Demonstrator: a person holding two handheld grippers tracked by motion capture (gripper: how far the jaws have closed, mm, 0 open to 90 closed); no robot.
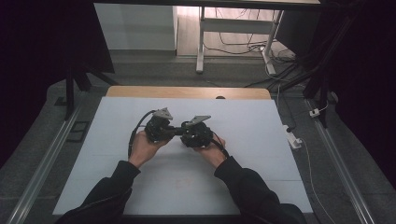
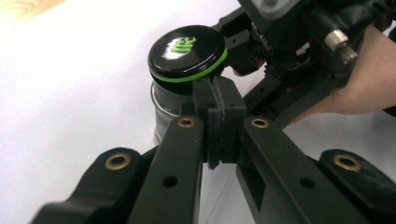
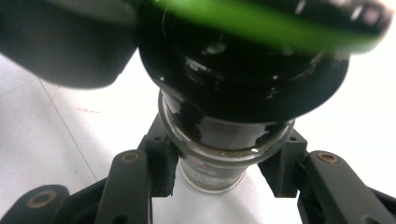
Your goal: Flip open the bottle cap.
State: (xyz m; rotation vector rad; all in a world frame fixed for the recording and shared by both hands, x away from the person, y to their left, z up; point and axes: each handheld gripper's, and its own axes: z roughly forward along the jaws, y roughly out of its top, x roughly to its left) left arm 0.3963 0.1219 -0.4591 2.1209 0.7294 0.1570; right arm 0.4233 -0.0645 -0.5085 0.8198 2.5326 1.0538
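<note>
centre of the high view: both hands meet over the white table sheet [image 1: 243, 154], left gripper [image 1: 173, 131] and right gripper [image 1: 180, 132] nose to nose.

between them stands a small jar, clear glass body [image 3: 212, 175], glossy black round lid with a green ring [image 2: 187, 52] and a green mark on top; upper middle of the left gripper view.

right gripper's jaws sit either side of the glass, pads touching or nearly so; it appears clamped on the body. left gripper's jaws are pressed together just below the lid rim, holding nothing that i can make out.

risks, as i judge them: smooth glass could slip in hard plastic pads; a sideways nudge under the lid may tip the upright jar or pop the lid askew.
</note>
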